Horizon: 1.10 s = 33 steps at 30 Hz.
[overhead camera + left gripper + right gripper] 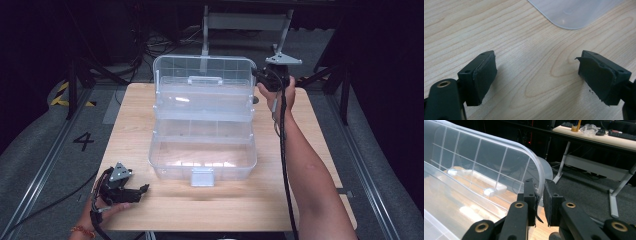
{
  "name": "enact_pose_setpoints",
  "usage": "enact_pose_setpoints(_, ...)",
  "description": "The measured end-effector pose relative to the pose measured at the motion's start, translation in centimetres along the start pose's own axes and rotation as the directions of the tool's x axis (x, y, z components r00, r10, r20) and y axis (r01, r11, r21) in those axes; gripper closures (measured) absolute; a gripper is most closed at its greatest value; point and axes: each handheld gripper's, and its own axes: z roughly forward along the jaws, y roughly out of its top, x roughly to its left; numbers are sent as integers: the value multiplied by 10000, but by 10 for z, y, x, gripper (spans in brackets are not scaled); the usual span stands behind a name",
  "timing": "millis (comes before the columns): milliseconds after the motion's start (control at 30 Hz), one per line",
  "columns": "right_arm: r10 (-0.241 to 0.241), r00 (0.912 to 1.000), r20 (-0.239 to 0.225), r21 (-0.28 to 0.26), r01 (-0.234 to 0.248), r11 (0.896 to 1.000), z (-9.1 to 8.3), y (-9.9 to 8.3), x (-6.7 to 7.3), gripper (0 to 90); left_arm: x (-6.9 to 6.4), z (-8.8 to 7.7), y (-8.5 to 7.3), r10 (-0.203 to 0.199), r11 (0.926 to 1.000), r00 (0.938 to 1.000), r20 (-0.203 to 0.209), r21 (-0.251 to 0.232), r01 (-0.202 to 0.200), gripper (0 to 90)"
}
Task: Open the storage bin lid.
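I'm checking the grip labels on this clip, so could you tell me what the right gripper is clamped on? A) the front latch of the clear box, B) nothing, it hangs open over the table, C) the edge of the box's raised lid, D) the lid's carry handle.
C: in the right gripper view the right gripper has its jaws pinched on the curved rim of the clear box's raised lid.

The right gripper (pixel 260 75), at the end of an outstretched forearm, has its jaws nearly closed, while the left gripper (pixel 536 75) rests low with jaws spread wide.
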Motion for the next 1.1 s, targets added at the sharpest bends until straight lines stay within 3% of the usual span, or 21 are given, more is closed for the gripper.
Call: enact_pose_setpoints(1100, 278, 9995, 169, 1049, -294, 9941, 51, -9, -15, 805, 0, -1, 0, -27, 10000, 10000, -13, 52, 27, 156)
